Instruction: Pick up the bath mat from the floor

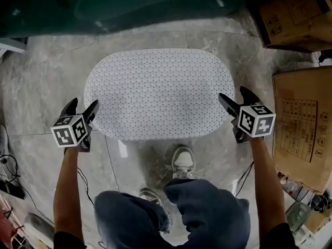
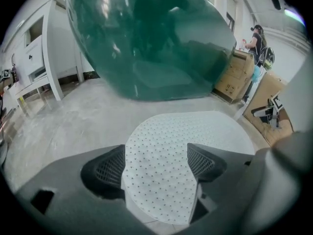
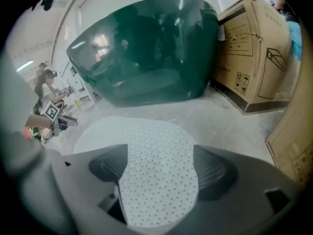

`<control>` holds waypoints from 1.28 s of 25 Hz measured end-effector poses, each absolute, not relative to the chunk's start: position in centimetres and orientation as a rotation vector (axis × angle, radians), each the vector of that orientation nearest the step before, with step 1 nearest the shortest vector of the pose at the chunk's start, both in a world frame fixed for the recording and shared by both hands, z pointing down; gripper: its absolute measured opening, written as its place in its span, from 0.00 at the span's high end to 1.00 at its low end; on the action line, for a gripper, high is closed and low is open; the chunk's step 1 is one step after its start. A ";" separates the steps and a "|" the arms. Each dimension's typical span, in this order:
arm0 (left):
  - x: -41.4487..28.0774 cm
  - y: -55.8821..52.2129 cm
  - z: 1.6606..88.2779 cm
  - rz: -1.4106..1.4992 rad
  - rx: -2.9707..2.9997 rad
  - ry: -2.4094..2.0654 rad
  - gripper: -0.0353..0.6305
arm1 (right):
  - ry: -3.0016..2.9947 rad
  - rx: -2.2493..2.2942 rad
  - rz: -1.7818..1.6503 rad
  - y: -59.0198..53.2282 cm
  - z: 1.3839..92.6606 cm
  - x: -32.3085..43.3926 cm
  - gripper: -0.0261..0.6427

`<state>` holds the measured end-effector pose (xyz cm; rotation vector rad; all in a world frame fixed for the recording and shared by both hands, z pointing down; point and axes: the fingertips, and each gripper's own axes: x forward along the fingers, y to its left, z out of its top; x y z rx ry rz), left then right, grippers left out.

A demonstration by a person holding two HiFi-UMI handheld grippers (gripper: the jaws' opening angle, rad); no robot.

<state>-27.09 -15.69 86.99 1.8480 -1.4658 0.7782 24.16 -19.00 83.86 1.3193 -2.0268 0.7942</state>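
- The bath mat (image 1: pixel 158 93) is a white, rounded oblong, its long axis running from 9 to 3 o'clock in the head view. Its top is covered in an even grid of small dark dots.
- It lies flat on the grey, marbled stone floor (image 1: pixel 46 82). The near edge looks straight, and the other sides curve.
- A dark green tub (image 1: pixel 129 4) stands at 12 o'clock from the mat. Cardboard boxes (image 1: pixel 301 123) stand at 3 o'clock, and the person's pale shoes (image 1: pixel 182 161) are at 6 o'clock.
- The left gripper (image 1: pixel 84 105) is at the mat's 8 o'clock edge. Its jaws are spread wide, and its own view shows the mat's rounded end (image 2: pixel 186 146) in the gap, with neither pad pressing on it.
- The right gripper (image 1: pixel 233 95) is at the mat's 3 o'clock edge. Its jaws are also wide apart, and the dotted mat (image 3: pixel 146 151) fills the space between them, unpinched.
- Whether either gripper's tips touch the mat or the floor cannot be told.
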 end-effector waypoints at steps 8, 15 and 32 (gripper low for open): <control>-28.4 -16.5 91.4 0.791 1.817 -1.476 0.30 | -1.969 1.369 0.882 -20.0 89.3 26.9 0.29; -28.6 -18.5 94.8 0.785 1.809 -1.429 0.29 | -1.893 1.387 0.884 -20.3 92.2 29.2 0.27; -30.5 -17.9 97.4 0.899 1.731 -1.447 0.32 | -1.673 1.348 0.938 -19.7 97.9 29.5 0.23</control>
